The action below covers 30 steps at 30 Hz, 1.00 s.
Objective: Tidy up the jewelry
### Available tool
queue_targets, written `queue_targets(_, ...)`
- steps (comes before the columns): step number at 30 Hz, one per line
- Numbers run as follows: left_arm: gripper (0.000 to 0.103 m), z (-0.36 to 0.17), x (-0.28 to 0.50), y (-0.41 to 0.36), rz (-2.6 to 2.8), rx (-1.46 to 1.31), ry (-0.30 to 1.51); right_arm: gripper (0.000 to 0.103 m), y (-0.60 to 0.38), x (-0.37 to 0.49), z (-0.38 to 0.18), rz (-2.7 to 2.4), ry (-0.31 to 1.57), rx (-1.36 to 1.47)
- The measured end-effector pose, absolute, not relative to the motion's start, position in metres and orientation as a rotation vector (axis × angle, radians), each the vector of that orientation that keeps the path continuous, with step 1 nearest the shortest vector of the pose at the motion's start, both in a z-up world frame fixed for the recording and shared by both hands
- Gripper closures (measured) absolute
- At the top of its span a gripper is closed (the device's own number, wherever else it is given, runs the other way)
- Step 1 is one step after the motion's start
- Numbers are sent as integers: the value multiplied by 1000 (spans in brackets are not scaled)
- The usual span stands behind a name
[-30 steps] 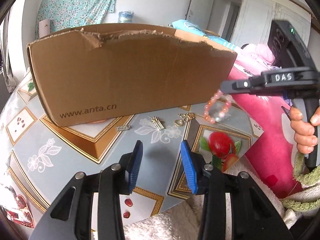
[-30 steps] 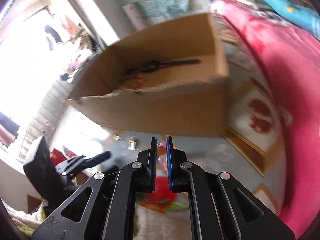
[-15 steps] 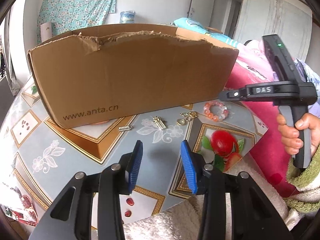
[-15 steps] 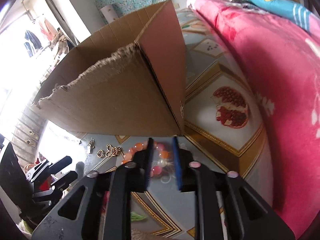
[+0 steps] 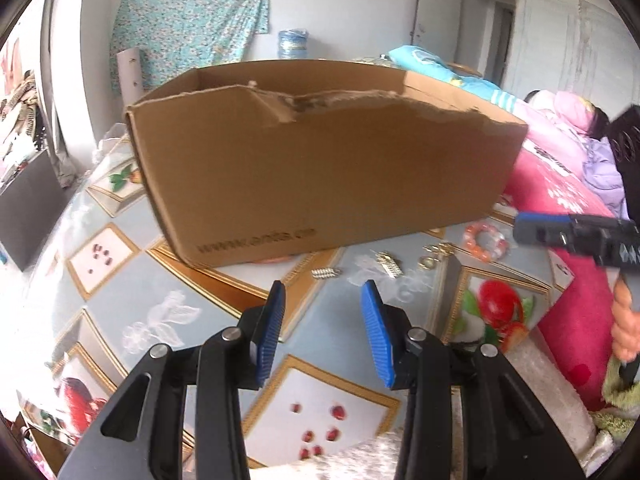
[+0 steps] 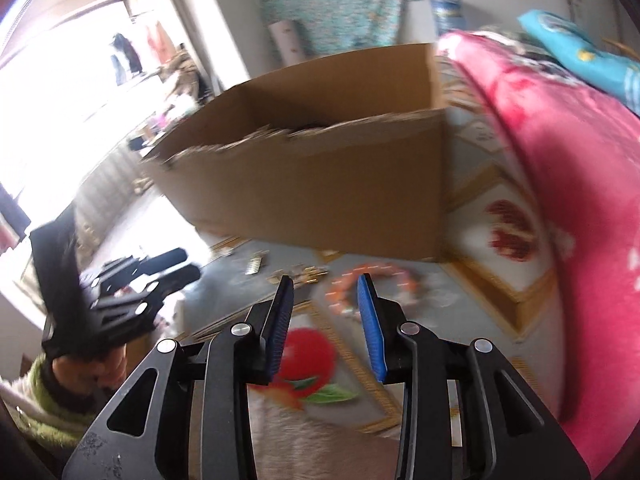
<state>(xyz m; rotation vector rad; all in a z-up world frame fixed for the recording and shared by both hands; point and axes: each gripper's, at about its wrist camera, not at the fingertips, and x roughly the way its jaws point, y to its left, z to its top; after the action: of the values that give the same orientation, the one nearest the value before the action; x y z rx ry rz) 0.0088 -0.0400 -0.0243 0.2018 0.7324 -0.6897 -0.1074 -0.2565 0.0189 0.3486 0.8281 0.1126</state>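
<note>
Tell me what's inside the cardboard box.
The cardboard box stands open-topped, but its torn front wall hides the floor. Only a dark, blurred shape shows above the edge in the right wrist view; contents cannot be identified.

Box (image 6: pixel 320 184) contents beyond right claw (image 6: pixel 324 286) hidden by torn wall; bracelet (image 6: pixel 372 286) ahead smeared by blur; box print (image 5: pixel 256 242) unreadable.

Bright daylight; window (image 6: pixel 52 92) at left of the right wrist view overexposed. Right wrist view motion-blurred; left wrist view mostly sharp. Fisheye bending and dark vignette at corners
</note>
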Motion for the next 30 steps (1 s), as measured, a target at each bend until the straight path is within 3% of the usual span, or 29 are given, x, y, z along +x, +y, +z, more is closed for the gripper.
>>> queue_targets(8,70,-25,20,-50,-700,241,735,70,-233,-88,9,200,856,334)
queue_targets(15,84,-35,30,-68,-695,306,766,70,-235,-85,6,208,855,358)
queue_targets(23,87,-37,34,-77,-665,332,770,70,-237,-90,6,204,855,356)
queue_targets(26,99,-37,33,-81,-662,346,769,70,-235,-88,6,202,854,356)
queue_targets(30,99,-37,31,-78,-670,348,766,70,-234,-91,9,197,846,354)
